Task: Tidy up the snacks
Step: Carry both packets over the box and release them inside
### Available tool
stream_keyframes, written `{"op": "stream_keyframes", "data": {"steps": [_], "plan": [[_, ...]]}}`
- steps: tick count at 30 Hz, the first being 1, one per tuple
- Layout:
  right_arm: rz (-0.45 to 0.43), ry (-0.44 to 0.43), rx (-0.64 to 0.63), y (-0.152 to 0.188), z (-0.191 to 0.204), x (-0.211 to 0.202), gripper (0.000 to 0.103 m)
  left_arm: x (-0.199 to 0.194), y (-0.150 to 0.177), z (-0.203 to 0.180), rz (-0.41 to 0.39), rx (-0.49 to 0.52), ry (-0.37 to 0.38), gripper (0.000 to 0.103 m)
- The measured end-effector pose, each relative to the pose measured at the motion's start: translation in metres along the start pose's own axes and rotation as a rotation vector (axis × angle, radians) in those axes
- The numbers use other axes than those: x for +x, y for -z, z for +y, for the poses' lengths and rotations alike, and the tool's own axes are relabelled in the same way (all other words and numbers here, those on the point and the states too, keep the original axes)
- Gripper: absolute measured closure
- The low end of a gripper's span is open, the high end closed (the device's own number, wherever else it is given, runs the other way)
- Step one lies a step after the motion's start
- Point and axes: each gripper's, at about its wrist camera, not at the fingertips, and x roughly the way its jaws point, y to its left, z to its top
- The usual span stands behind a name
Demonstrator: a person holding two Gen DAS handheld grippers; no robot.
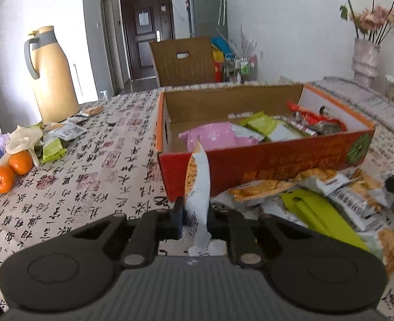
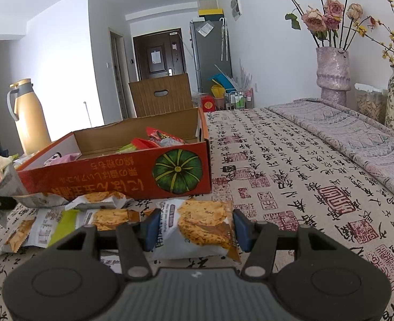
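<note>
A red cardboard box (image 1: 263,164) holds pink, green and red snack packets; it also shows in the right wrist view (image 2: 111,176). My left gripper (image 1: 194,211) is shut on a white-and-orange snack packet (image 1: 198,176), held edge-on and upright in front of the box's near wall. My right gripper (image 2: 194,227) has its blue pads on both sides of another orange cracker packet (image 2: 202,227) that lies on the tablecloth; the pads touch its edges. Several more cracker packets (image 2: 63,222) lie in a pile beside the box.
A tan thermos jug (image 1: 53,80) stands at the back left. Oranges (image 1: 9,171) and loose packets (image 1: 55,144) lie at the left. Two flower vases (image 2: 333,75) stand at the back right on a folded cloth (image 2: 357,136). A chair back (image 1: 183,61) is behind the table.
</note>
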Motion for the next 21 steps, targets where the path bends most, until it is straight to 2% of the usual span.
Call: {"op": "stream_keyframes", "data": {"steps": [9, 21], "plan": [[-0.021, 0.0, -0.011, -0.006, 0.004, -0.008, 0.048, -0.031, -0.019, -0.001, -0.098, -0.063, 0.053, 0.09], [-0.13, -0.052, -0.045, -0.047, 0.029, -0.017, 0.048, -0.03, -0.049, -0.021, -0.167, -0.109, 0.114, 0.09]]}}
